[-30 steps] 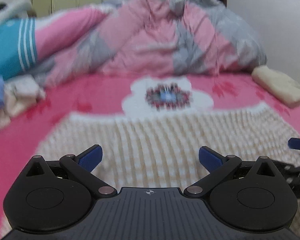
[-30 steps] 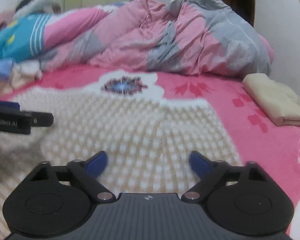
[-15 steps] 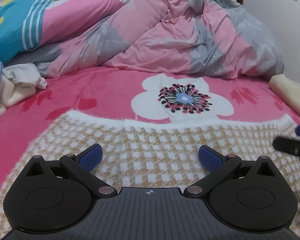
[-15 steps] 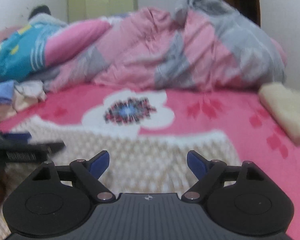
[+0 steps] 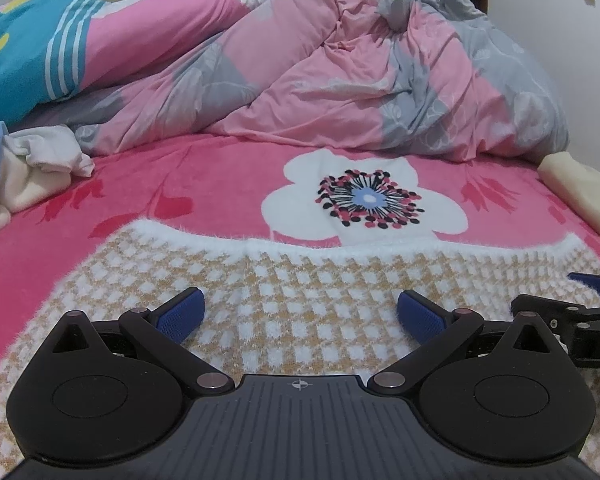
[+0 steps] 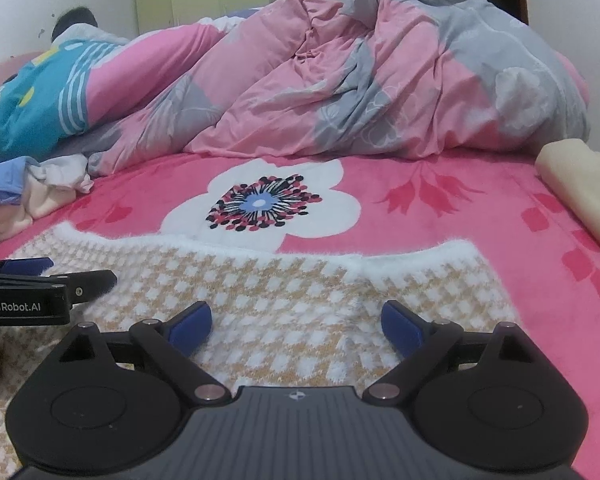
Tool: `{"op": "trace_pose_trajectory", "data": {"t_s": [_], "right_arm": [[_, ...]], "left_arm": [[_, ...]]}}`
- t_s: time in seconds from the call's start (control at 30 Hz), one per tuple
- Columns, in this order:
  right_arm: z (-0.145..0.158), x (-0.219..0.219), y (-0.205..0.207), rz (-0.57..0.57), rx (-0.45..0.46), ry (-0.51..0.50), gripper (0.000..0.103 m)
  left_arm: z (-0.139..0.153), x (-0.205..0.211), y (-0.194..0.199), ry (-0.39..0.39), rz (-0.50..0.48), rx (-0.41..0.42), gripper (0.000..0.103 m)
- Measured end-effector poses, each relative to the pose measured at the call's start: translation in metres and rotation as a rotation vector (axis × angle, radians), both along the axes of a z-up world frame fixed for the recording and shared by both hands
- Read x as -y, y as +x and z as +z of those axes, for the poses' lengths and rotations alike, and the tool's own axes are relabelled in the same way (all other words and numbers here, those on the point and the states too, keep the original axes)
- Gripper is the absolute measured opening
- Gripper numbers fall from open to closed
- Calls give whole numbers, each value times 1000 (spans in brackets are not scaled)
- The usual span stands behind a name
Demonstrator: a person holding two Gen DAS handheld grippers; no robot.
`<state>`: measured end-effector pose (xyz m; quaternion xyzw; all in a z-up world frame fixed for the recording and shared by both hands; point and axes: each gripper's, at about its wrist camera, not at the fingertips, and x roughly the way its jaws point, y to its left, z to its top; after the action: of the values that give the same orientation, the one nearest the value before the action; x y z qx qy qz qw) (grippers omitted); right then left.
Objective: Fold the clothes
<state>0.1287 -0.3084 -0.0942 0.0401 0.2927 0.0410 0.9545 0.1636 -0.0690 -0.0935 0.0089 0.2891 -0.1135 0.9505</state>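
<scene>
A fuzzy tan-and-white checked garment point(image 5: 292, 292) with a white edge lies spread flat on the pink bed, and it also fills the lower part of the right wrist view point(image 6: 284, 300). My left gripper point(image 5: 300, 314) hovers low over its left part, open, nothing between its blue pads. My right gripper point(image 6: 296, 326) is open over the garment's right part, also empty. Each gripper shows in the other's view: the right one point(image 5: 572, 320) at the right edge, the left one point(image 6: 32, 284) at the left edge.
A bunched pink-and-grey duvet point(image 5: 340, 72) fills the back of the bed. A person in a teal striped top point(image 6: 40, 92) lies at the far left. Loose clothes point(image 5: 32, 168) are heaped at the left. A folded cream cloth point(image 6: 580, 188) rests at the right edge.
Both cameras have settled and tilted lower toward the garment, which now looks sharp. Each gripper has drawn nearer to the other. Both stay open.
</scene>
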Motion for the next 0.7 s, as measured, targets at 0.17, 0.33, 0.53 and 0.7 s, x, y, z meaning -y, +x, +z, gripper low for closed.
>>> {"op": "trace_pose_trajectory", "data": {"t_s": [0.17, 0.33, 0.53, 0.7], "right_arm": [[11, 3, -7, -42, 46, -28, 94], [8, 10, -6, -56, 38, -6, 94], [16, 3, -23, 18, 78, 46, 91], [3, -16, -21, 79, 51, -13, 94]], "left_arm": [[0, -1, 0, -6, 0, 2, 103], [2, -2, -2, -11, -3, 10, 103], [12, 9, -18, 37, -68, 73, 103], [5, 22, -21, 120, -84, 84, 103]]}}
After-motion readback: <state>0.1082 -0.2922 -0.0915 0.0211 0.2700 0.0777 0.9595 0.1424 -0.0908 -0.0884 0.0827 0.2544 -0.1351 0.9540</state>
